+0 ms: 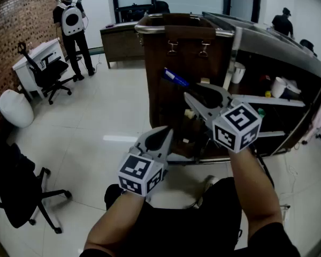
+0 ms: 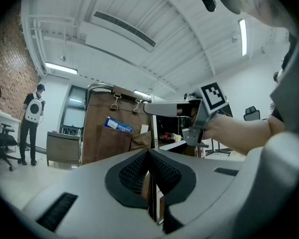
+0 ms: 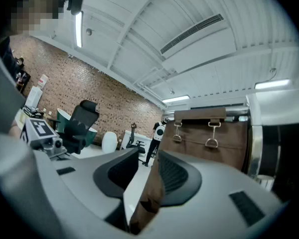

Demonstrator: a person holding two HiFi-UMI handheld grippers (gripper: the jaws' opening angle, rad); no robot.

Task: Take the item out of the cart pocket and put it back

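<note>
A blue box (image 1: 175,78) sticks up slantwise out of a pocket in the brown fabric front (image 1: 163,55) of the cart; the left gripper view also has the box (image 2: 118,125). My right gripper (image 1: 190,98) reaches level toward that front, just below and right of the box. Its jaws (image 3: 144,166) stand apart, and a brown fabric edge (image 3: 148,198) lies in the gap against the right-hand pad. My left gripper (image 1: 163,131) hangs lower and farther back, short of the cart. Its pads (image 2: 148,156) meet and hold nothing.
The cart's metal rail (image 1: 182,31) tops the fabric; shelves with white cups (image 1: 279,86) open on its right side. A person with a white backpack (image 1: 70,23) stands far left by a desk chair (image 1: 51,74). A black office chair (image 1: 21,197) is near left.
</note>
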